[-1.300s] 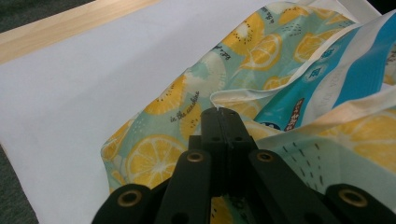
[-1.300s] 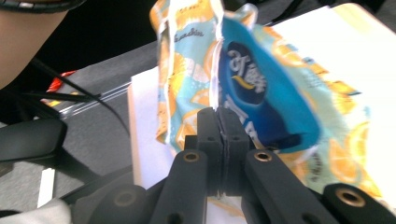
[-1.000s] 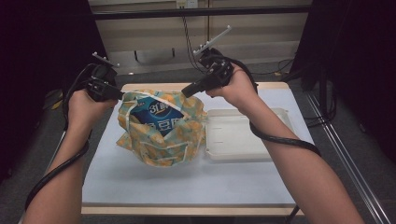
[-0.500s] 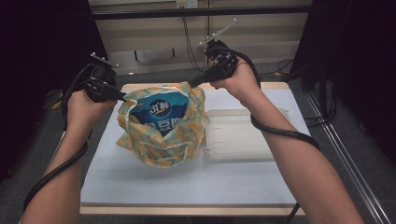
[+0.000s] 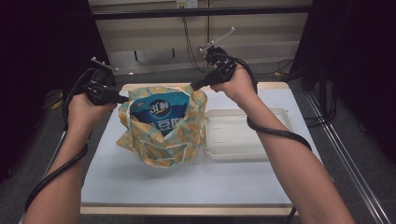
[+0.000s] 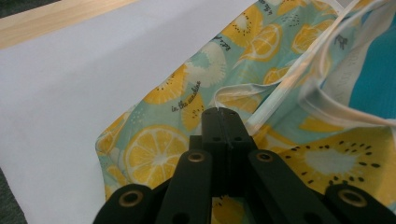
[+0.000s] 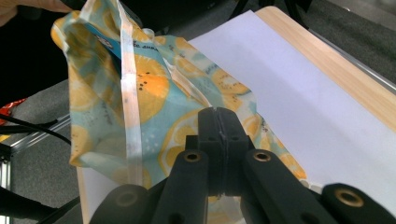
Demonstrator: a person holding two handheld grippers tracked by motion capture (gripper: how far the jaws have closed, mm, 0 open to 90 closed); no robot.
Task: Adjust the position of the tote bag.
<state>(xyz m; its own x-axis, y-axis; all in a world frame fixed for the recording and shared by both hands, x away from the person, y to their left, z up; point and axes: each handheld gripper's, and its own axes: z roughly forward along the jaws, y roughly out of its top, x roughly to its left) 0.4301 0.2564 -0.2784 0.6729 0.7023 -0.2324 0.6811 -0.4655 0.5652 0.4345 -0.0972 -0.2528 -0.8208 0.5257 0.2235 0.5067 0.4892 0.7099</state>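
A cloth bag (image 5: pixel 163 142) printed with lemons and kiwis stands on the white mat, its mouth held wide. Inside it stands a blue packet (image 5: pixel 161 112) with white lettering. My left gripper (image 5: pixel 125 99) is shut on the bag's left rim. In the left gripper view the closed jaws (image 6: pixel 223 114) pinch the fabric (image 6: pixel 154 149) beside a white strap, and the blue packet (image 6: pixel 373 79) shows at the right. My right gripper (image 5: pixel 194 87) is shut on the bag's far right rim. In the right gripper view its jaws (image 7: pixel 218 114) meet on the fabric (image 7: pixel 102 93).
A shallow white tray (image 5: pixel 243 135) lies just right of the bag. The white mat (image 5: pixel 187 182) covers a wooden table (image 5: pixel 275 86). Black cables trail from both grippers along the forearms. Dark floor and a metal frame surround the table.
My right gripper has shifted slightly farther back and right with the rim, stretching the bag's mouth wider. The blue packet now stands more upright and shows more. The left gripper has kept still.
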